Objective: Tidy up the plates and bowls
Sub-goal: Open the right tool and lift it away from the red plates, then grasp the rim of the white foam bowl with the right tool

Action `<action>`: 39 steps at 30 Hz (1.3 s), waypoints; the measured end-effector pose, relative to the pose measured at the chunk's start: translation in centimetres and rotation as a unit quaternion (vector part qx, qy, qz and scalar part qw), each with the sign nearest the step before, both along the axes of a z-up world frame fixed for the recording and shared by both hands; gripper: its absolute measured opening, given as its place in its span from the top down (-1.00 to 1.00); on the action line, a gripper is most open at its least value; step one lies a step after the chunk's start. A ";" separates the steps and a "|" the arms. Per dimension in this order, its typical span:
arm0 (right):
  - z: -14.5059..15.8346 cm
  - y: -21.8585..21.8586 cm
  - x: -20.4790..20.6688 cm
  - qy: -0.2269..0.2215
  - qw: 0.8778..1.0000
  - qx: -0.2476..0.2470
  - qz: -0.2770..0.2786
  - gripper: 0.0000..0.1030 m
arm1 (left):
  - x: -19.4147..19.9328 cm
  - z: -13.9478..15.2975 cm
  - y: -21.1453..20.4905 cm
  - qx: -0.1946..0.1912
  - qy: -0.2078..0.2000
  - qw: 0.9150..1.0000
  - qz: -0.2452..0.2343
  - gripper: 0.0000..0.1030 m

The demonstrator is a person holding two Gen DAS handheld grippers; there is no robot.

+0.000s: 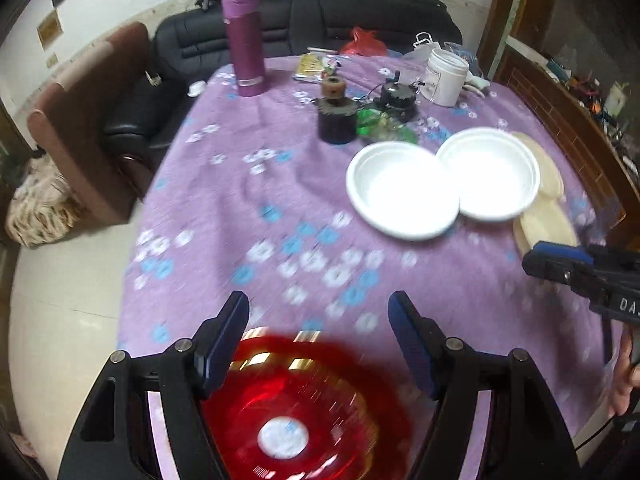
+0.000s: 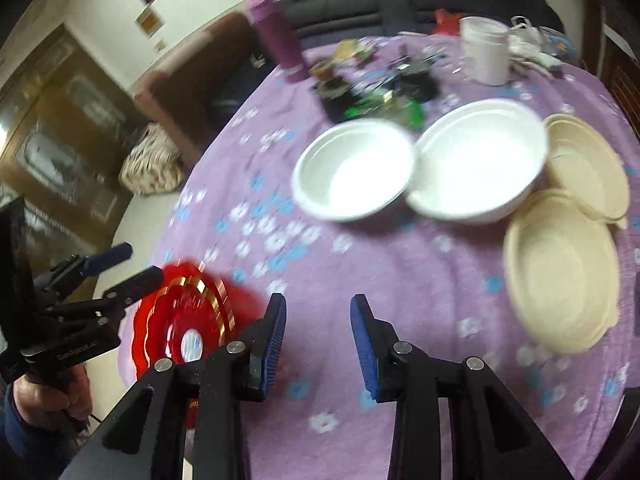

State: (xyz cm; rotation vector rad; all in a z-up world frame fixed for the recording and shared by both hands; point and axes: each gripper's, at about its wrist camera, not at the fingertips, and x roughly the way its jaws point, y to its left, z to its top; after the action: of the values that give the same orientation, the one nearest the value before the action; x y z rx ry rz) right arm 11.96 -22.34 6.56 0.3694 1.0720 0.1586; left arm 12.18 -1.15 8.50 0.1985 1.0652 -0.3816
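Observation:
A stack of red plates with gold rims (image 1: 300,408) lies on the purple flowered tablecloth (image 1: 248,208) near the front-left edge. My left gripper (image 1: 318,314) hovers just above it, open, with no pad touching it. The right wrist view also shows the left gripper (image 2: 138,266) over the red plates (image 2: 188,312). My right gripper (image 2: 318,314) is open over bare cloth, with nothing between its fingers; its tip (image 1: 560,266) enters at the right. Two white bowls (image 2: 352,172) (image 2: 480,160) sit side by side mid-table. Two beige plates (image 2: 560,268) (image 2: 588,164) lie to their right.
At the back of the table stand a purple flask (image 1: 244,40), a white jar (image 1: 446,76), dark small items (image 1: 338,120) and green wrappers (image 1: 384,124). A black sofa (image 1: 280,28) and a brown chair (image 1: 88,120) lie beyond. A hand (image 2: 44,396) holds the left gripper.

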 end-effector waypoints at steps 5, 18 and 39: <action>0.4 -3.1 3.4 0.001 1.000 0.009 -0.020 0.29 | 4.8 -2.1 -2.8 -0.022 0.043 0.999 0.007 -0.39; -4.2 -5.0 12.2 0.048 0.999 -0.012 -0.020 0.29 | 11.5 -7.3 -4.9 -0.056 0.108 0.991 0.048 -0.12; -1.6 -3.2 3.2 0.035 0.999 -0.028 0.031 0.70 | -0.1 -2.2 -6.0 -0.056 0.053 0.996 -0.041 0.58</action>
State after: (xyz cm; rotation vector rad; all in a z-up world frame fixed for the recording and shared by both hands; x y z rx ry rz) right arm 15.15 -25.53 5.00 0.2924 1.1553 0.1717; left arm 12.09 -7.16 6.34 0.1231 1.1393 -0.5300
